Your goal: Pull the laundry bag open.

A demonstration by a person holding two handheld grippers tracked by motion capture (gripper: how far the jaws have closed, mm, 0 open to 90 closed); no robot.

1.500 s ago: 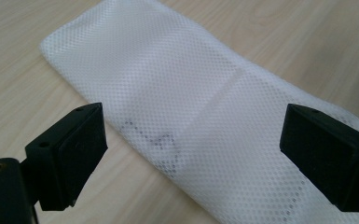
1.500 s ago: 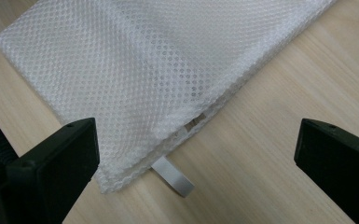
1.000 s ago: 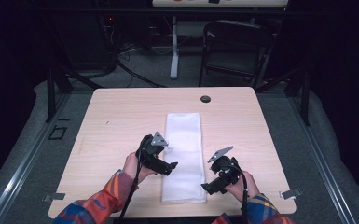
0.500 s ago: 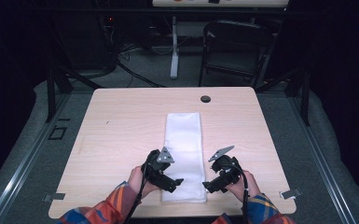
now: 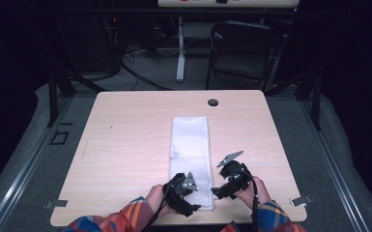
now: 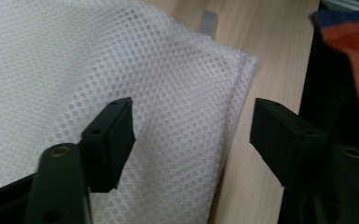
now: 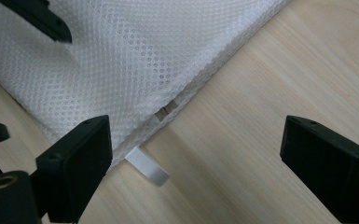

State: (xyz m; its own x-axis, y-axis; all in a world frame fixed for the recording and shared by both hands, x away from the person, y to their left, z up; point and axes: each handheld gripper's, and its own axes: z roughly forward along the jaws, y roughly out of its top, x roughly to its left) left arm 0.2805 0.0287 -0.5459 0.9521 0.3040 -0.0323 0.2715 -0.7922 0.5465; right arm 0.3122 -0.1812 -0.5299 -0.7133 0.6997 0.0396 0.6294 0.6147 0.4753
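A white mesh cloth (image 5: 189,145) lies folded in a long strip down the middle of the wooden table (image 5: 125,145). My left gripper (image 5: 194,205) is at the strip's near left corner. In the left gripper view it (image 6: 193,135) is open, one jaw over the mesh (image 6: 98,60) and the other over bare wood past the hemmed corner. My right gripper (image 5: 217,191) stands open at the strip's near right edge. In the right gripper view it (image 7: 196,158) spans the cloth (image 7: 135,60) edge and a small white tag (image 7: 147,168) that sticks out from the hem.
A round cable hole (image 5: 213,102) sits near the table's far edge. Metal clamps (image 5: 302,200) mark the front corners. A dark chair (image 5: 241,53) and cables stand on the floor beyond. Plaid sleeves (image 5: 130,220) enter from the front edge.
My left gripper has moved back toward the table's front edge, from the cloth's left side to its near left corner. The right gripper has barely moved.
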